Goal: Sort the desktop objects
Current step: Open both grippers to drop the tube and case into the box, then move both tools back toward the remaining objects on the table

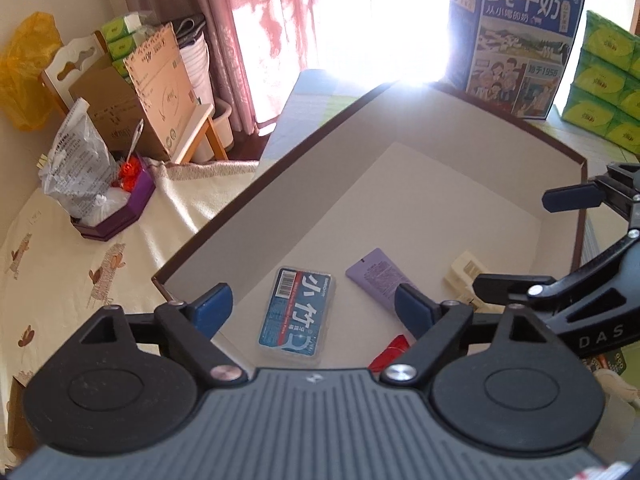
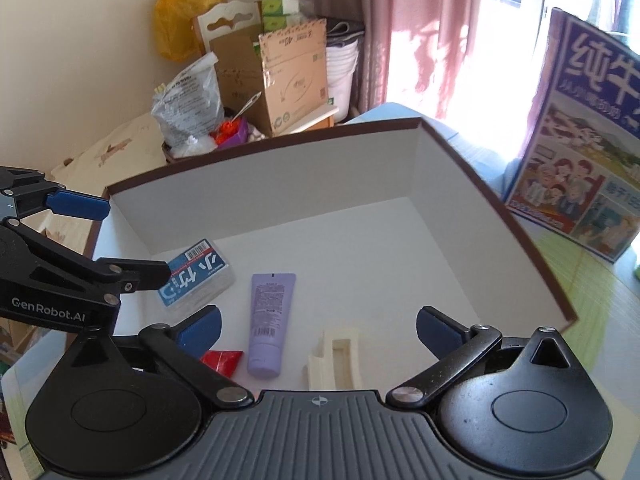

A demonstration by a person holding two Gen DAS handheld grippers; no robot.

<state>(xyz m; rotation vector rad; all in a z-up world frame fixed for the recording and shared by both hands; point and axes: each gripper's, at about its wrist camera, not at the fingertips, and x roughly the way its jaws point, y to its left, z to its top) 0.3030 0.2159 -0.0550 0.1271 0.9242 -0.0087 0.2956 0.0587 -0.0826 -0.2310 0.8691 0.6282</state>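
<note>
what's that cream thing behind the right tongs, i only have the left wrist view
Observer: A cream plastic block with a long slot, lying on the box floor.
Operator: is it gripped
Observer: No, the right tongs are open wide, gripping nothing.
Operator: and the red bit under my tongs
Observer: A red packet that tapers to a point towards the near end of the purple tube.

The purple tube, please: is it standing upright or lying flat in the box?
Lying flat. The purple tube rests lengthwise on the box floor, cap end nearest the camera.
</note>
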